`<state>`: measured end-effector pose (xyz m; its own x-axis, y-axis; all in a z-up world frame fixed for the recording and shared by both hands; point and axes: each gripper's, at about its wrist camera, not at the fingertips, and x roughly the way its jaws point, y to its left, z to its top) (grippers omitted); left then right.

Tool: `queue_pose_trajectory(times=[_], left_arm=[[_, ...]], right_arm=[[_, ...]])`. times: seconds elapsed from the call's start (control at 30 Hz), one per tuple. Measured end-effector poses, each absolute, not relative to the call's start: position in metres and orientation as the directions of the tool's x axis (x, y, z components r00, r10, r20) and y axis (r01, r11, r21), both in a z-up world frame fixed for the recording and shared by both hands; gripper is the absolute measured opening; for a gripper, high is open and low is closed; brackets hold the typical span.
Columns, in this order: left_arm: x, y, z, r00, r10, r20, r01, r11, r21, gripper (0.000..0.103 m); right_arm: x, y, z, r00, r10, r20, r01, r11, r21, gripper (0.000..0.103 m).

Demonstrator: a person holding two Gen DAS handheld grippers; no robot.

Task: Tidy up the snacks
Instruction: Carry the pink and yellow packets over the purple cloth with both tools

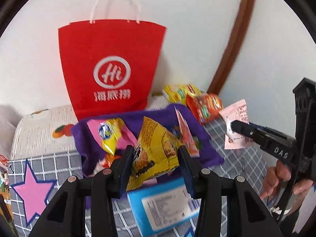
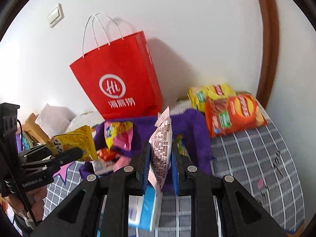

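White wall behind, grey grid-pattern bedcover [image 1: 237, 158] as the work surface; left wrist view: left gripper [image 1: 154, 164] has its jaws closed about halfway onto a yellow crinkly foil snack packet [image 1: 156, 150], pinched at the lower part so the body stands up clear of the pile; packet held above a purple cloth bag [image 1: 205, 144] lying open on the cover with loose snacks inside, probably the sorting source or target, cannot tell which; red paper carrier bag with white handles [image 1: 110, 67] upright against the wall just behind it; blue rectangular carton with a white label [image 1: 164, 203] lies under the jaws; right gripper [image 1: 235, 127] comes in from the right edge, clamped on a pale pink sealed sachet [image 1: 237, 126], held well off the surface; open room: bare cover right of the purple bag; yellow and orange chip bags [image 1: 197, 100] fill the far corner by the brown curved frame [image 1: 233, 45].

Right wrist view: right-hand jaws nearly closed, pink sachet gripped edge-on and upright between the pads; the other tool at left edge with the yellow packet, both loads apart, no contact; red bag mouth is high, so a drop-in would need lift over its rim; bedcover edge falls away at right, free space there; clutter of a white pillow [image 2: 53, 116] and wooden item at left limits travel.
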<state>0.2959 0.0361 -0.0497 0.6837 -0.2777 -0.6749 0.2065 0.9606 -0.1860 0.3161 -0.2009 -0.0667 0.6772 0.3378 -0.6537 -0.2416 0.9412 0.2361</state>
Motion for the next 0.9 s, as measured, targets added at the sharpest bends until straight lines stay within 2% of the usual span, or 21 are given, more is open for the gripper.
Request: queue_pose_trajectory(times=[0.2,0.33,0.47,0.53,0.57,0.6,0.9], left_arm=[[0.324,0.048,-0.044,0.7,-0.268,-0.662,0.172,0.963,-0.208,0.043],[0.34,0.063,-0.054,0.695,-0.26,-0.67,0.137,0.963,-0.231,0.043],[0.354,0.07,-0.073,0.683,-0.247,-0.687,0.104,0.964,-0.244,0.043],[0.361,0.069,-0.083,0.654,-0.244,-0.716,0.098,0.966,-0.241,0.043],[0.363,0.07,-0.087,0.648,-0.25,-0.72,0.095,0.964,-0.249,0.043],[0.365,0.07,-0.091,0.639,-0.255,-0.726,0.094,0.962,-0.255,0.043],[0.371,0.053,-0.11,0.592,-0.245,-0.767,0.104,0.968,-0.23,0.043]], right_arm=[[0.361,-0.195,-0.055,0.686,0.335,-0.646,-0.227,0.942,0.247,0.02],[0.386,-0.185,-0.053,0.682,0.29,-0.672,-0.241,0.956,0.168,0.021],[0.396,-0.188,-0.063,0.681,0.296,-0.67,-0.257,0.953,0.16,0.021],[0.403,-0.192,-0.076,0.664,0.294,-0.688,-0.25,0.954,0.165,0.016],[0.408,-0.192,-0.082,0.648,0.283,-0.707,-0.242,0.957,0.161,0.009],[0.415,-0.193,-0.09,0.623,0.262,-0.737,-0.222,0.963,0.155,0.007],[0.424,-0.194,-0.113,0.564,0.289,-0.773,-0.23,0.955,0.189,0.008]])
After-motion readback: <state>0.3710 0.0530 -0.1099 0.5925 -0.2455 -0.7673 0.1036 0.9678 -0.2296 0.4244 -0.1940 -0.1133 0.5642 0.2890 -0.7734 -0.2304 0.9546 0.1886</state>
